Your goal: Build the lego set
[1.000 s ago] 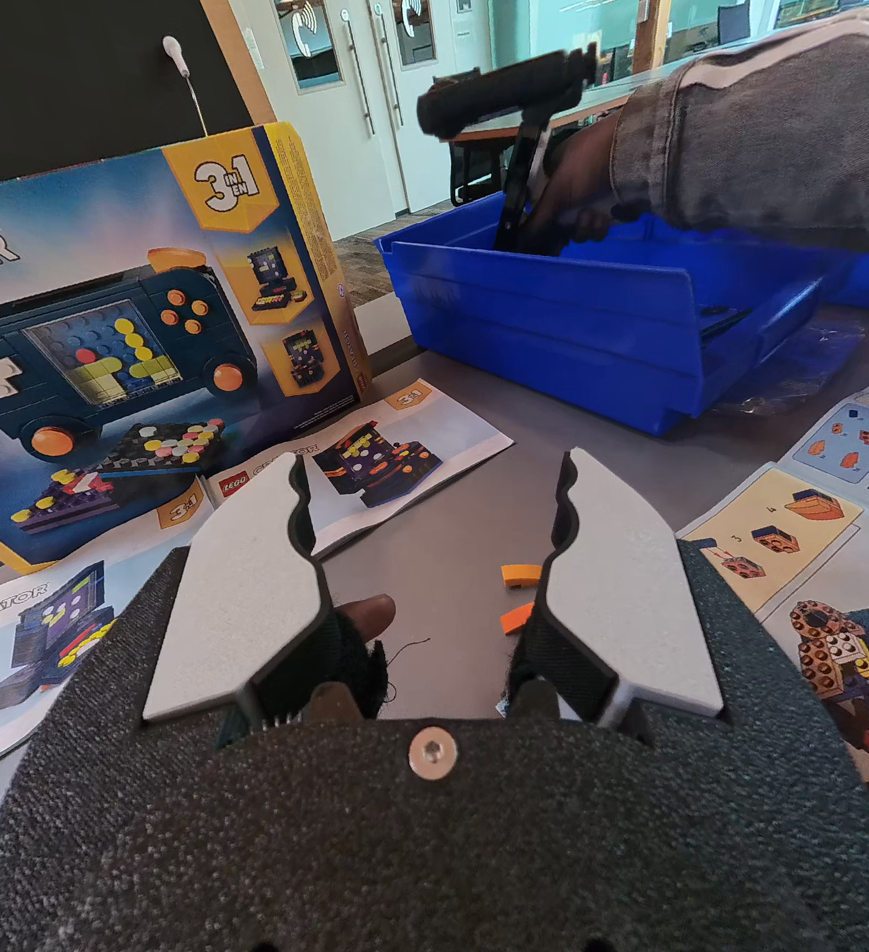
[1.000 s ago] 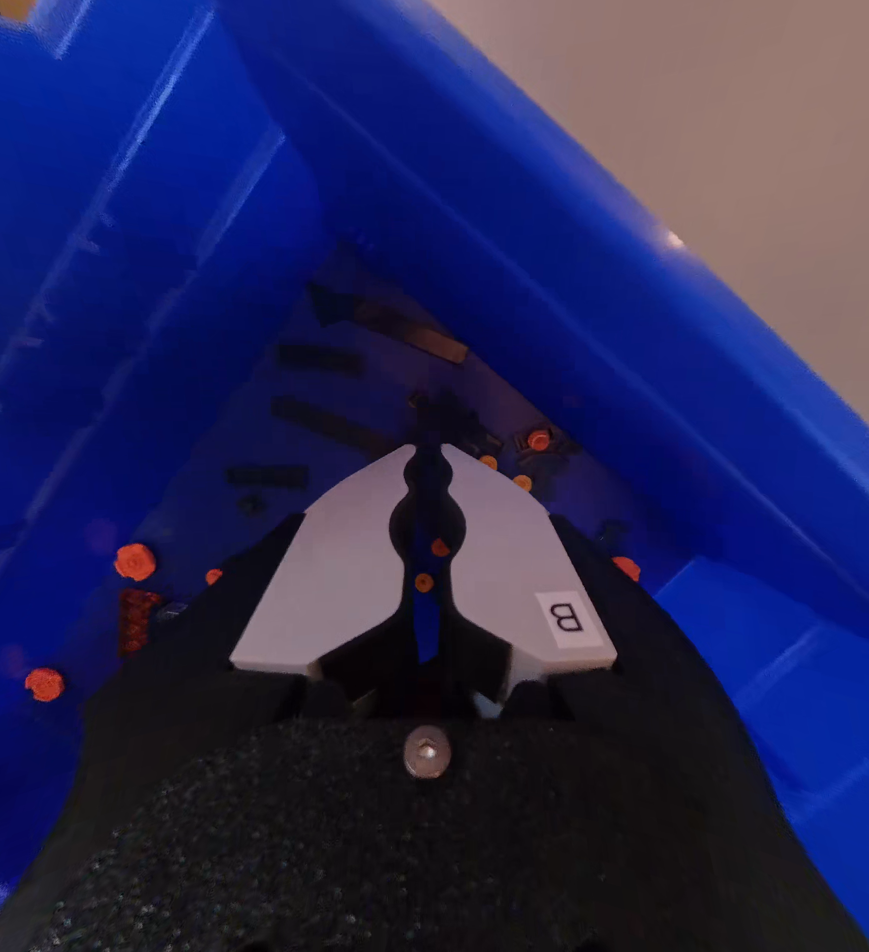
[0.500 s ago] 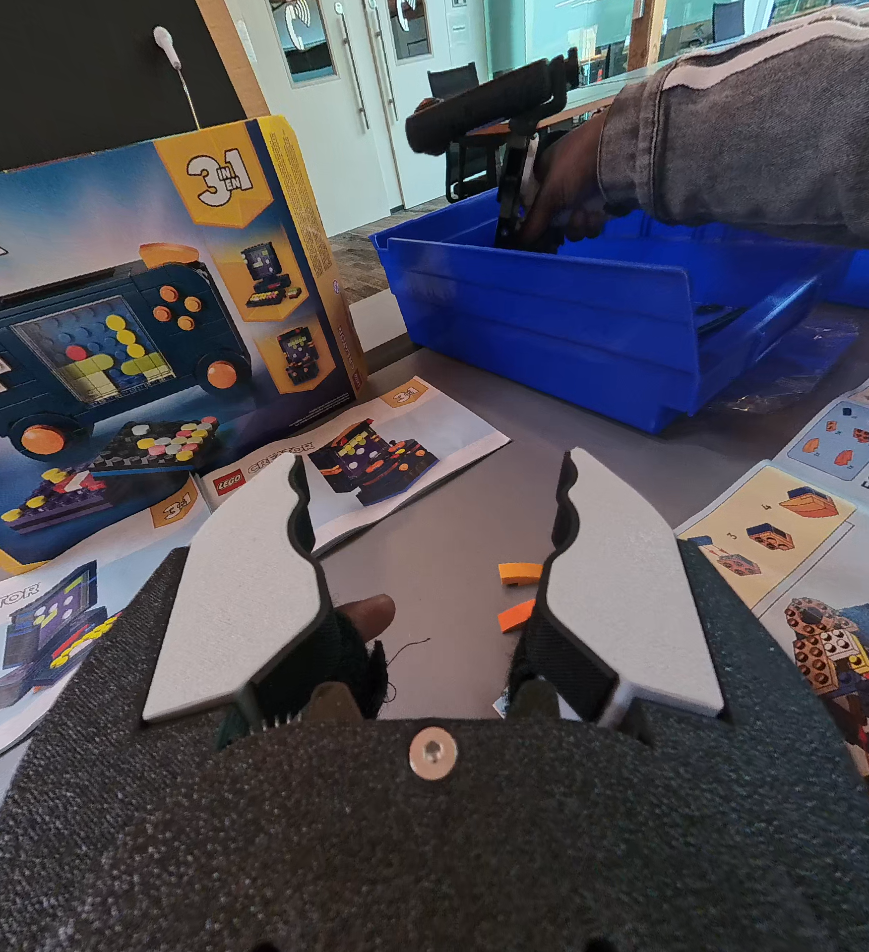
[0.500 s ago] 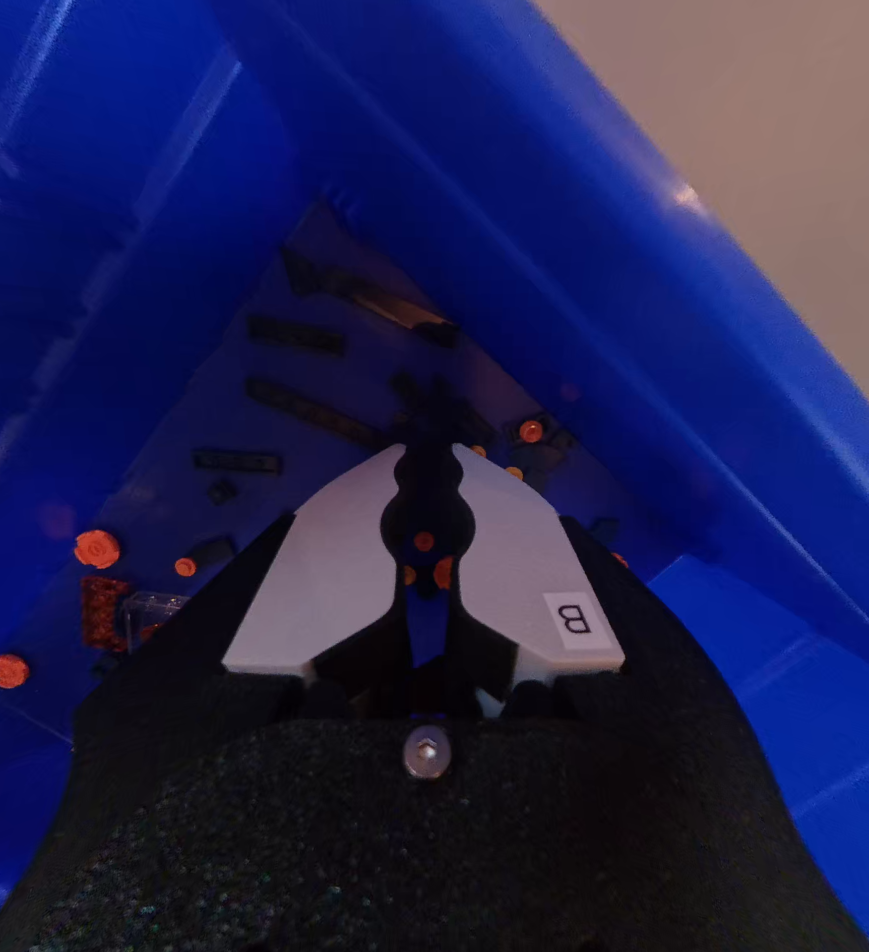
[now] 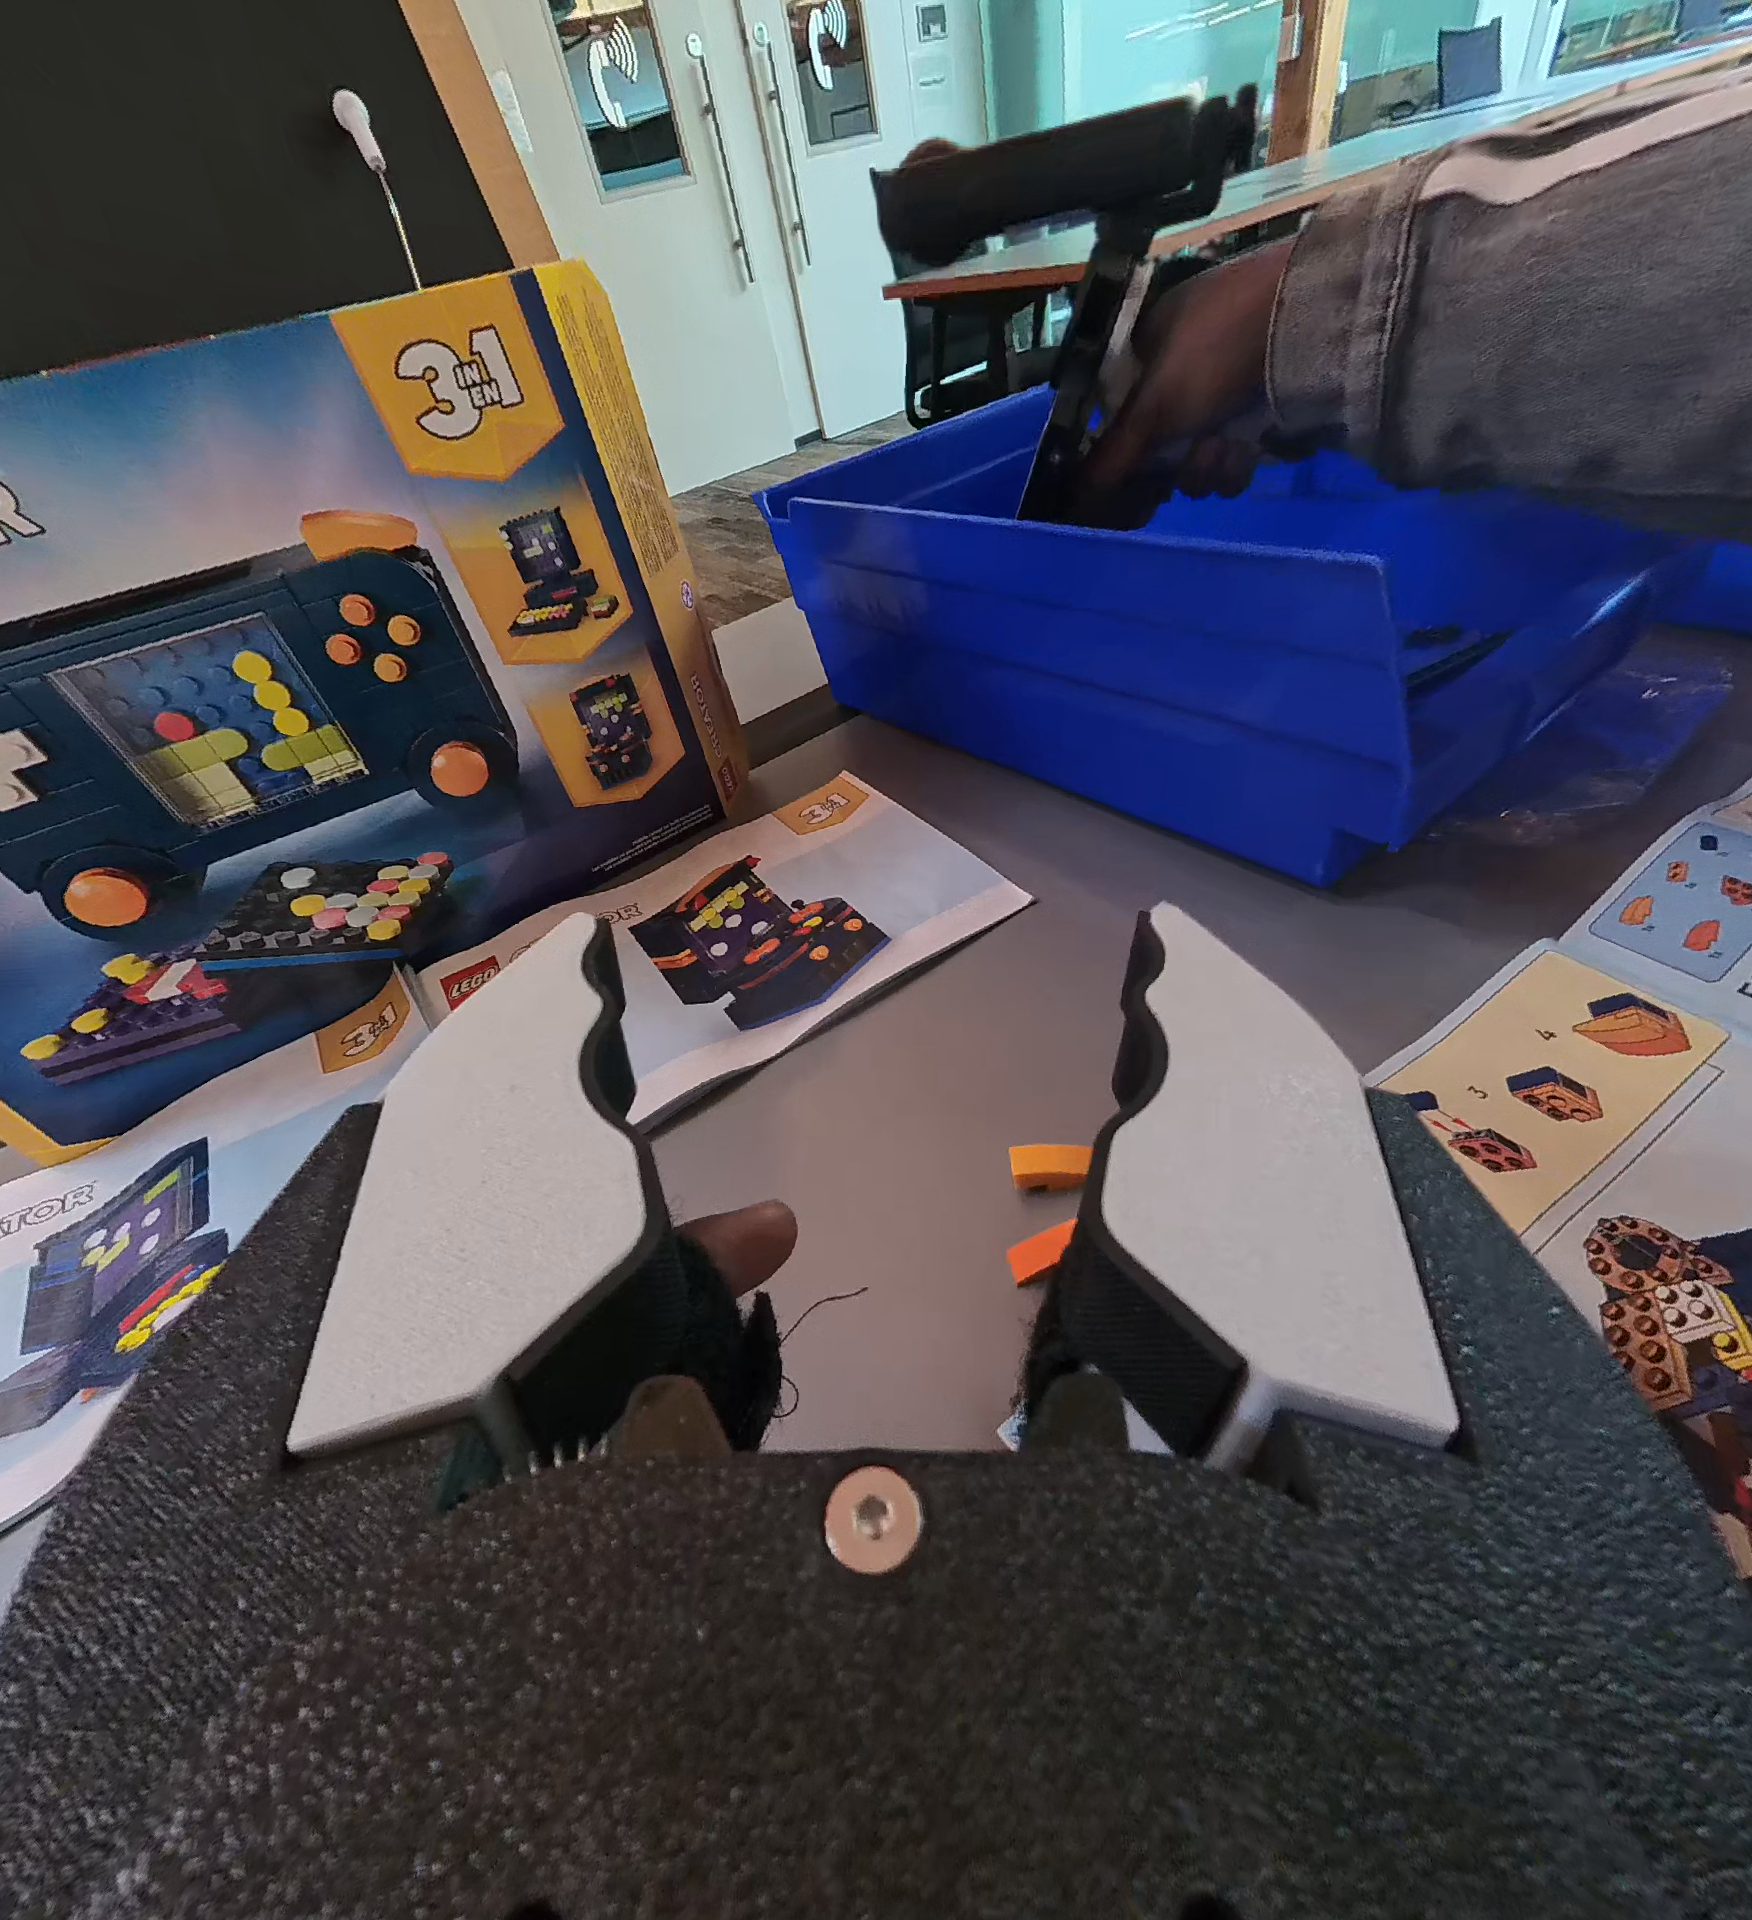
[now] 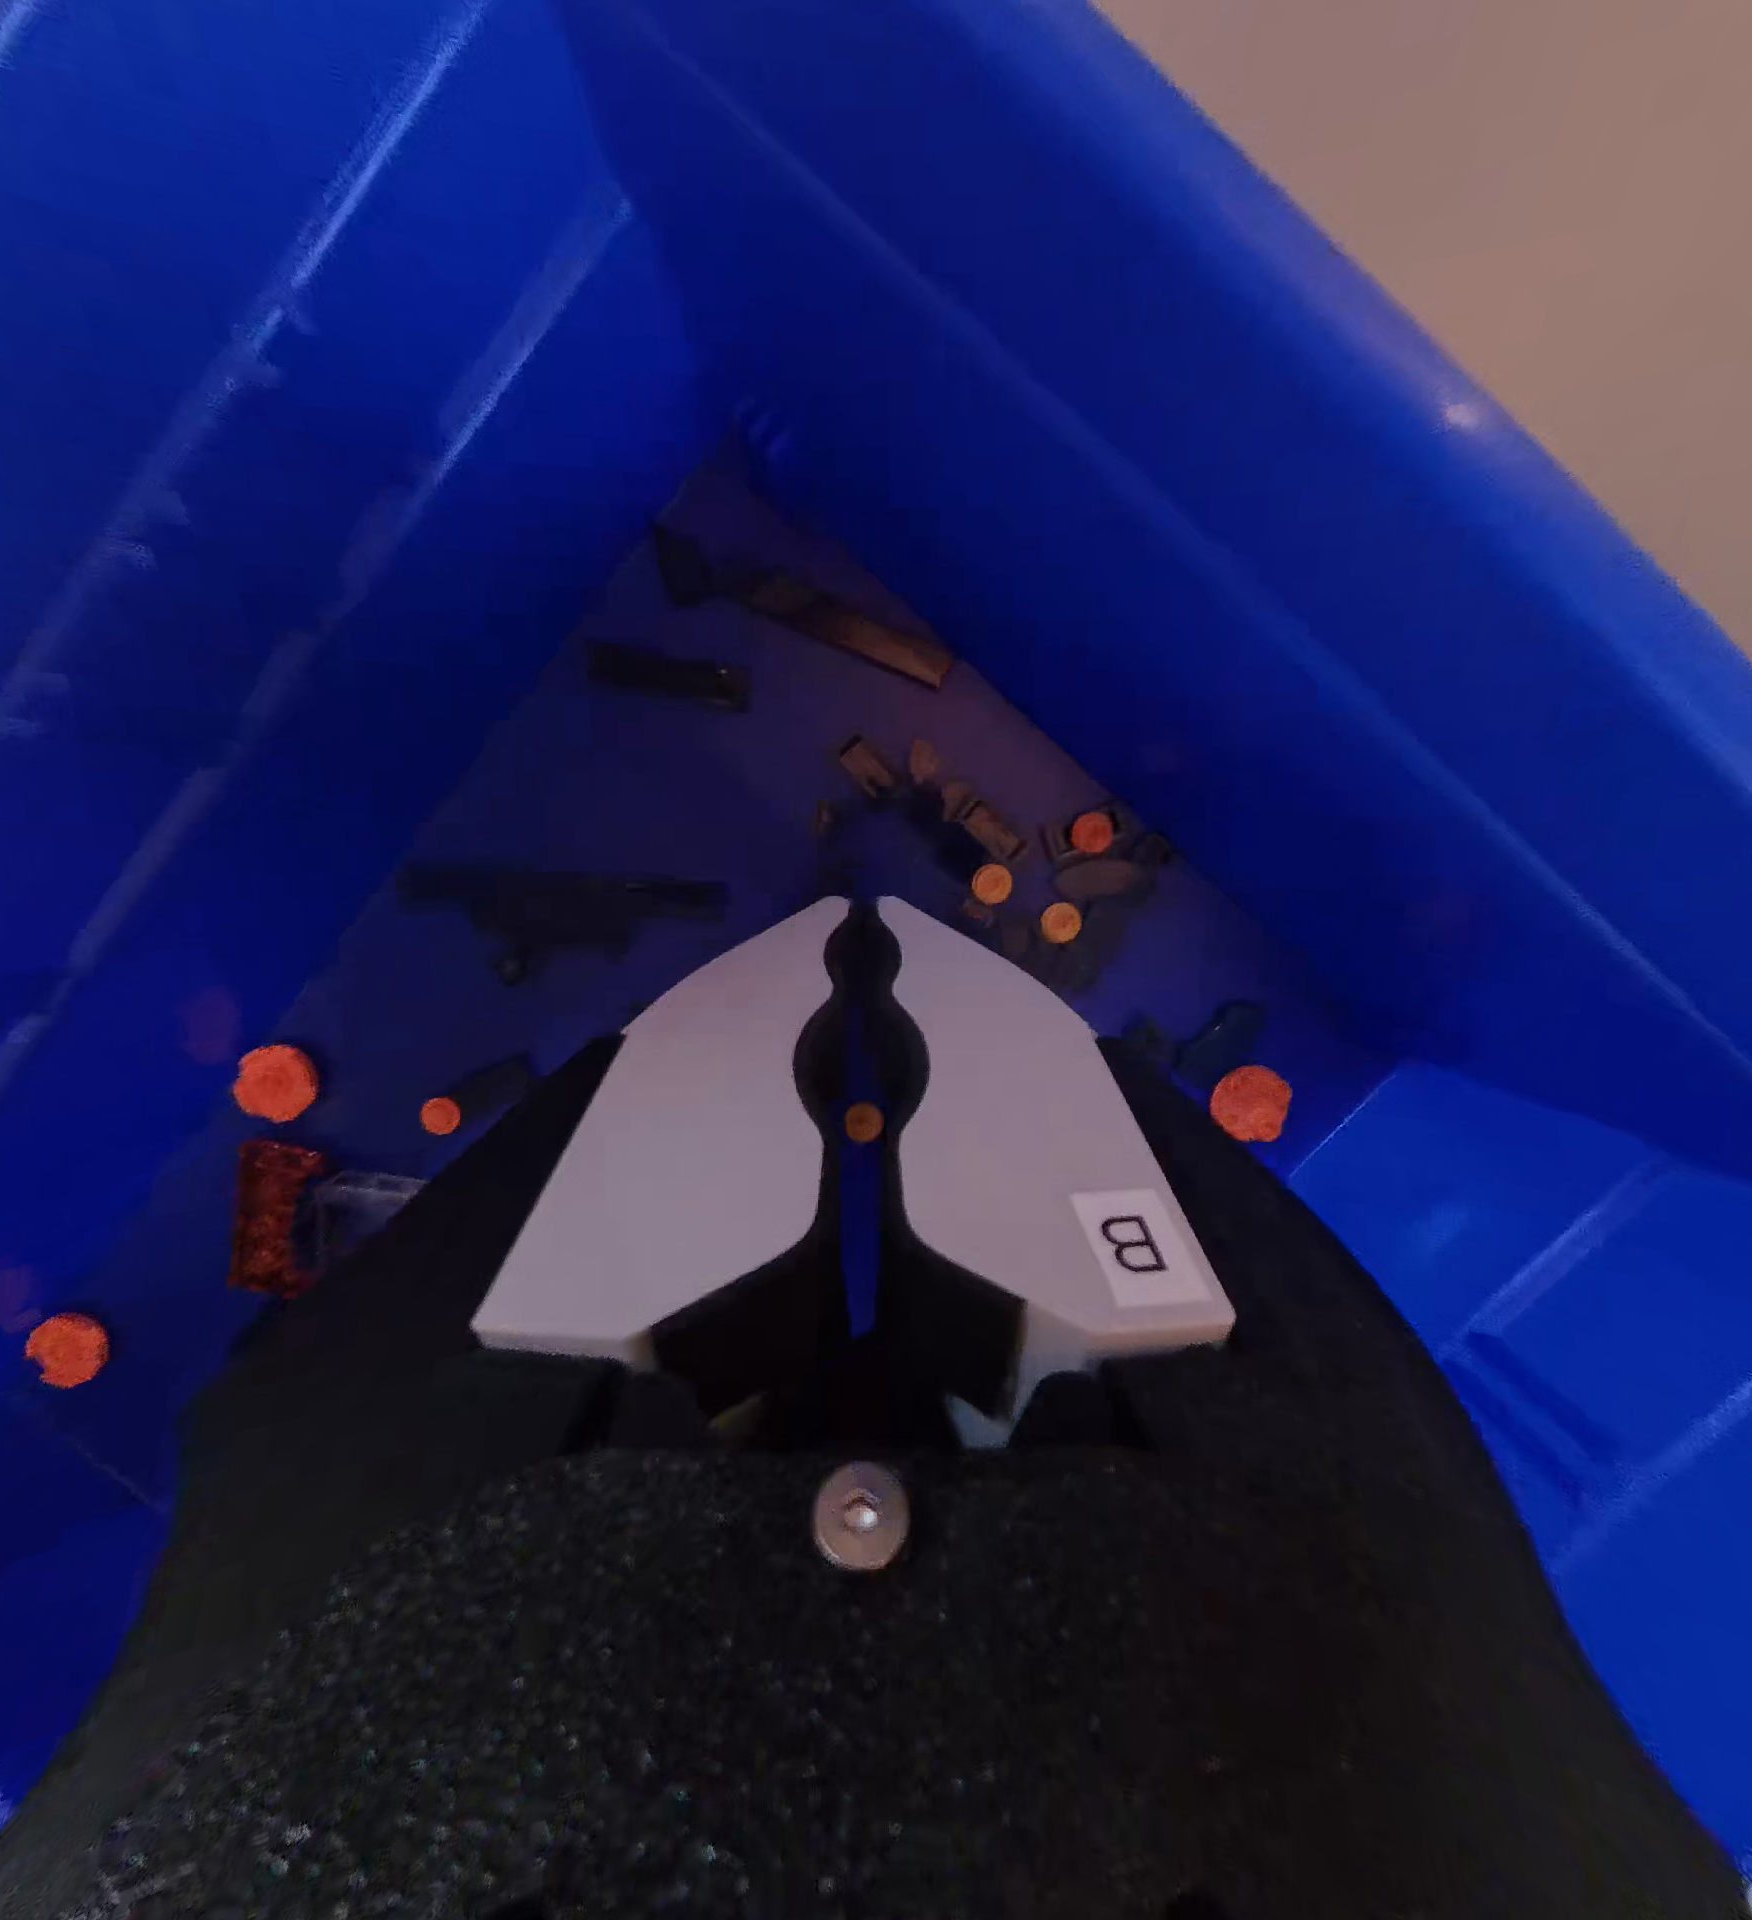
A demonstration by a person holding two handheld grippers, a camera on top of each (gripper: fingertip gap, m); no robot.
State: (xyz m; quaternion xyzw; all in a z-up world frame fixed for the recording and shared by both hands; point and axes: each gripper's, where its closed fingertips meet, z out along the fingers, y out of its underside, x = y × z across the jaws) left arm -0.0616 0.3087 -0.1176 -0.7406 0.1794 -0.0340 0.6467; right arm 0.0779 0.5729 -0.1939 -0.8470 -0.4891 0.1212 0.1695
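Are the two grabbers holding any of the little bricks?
No. The left gripper is wide open over bare table. The right gripper, inside the blue bin, has its tips together with no brick visible between them.

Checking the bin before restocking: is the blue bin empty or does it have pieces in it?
Not empty. The blue bin has small orange round pieces and dark pieces scattered on its floor.

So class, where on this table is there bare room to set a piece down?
Bare grey table lies between the booklet, the blue bin and the open instruction sheet. Two orange pieces crowd its near right; paper and the toy box cover the left.
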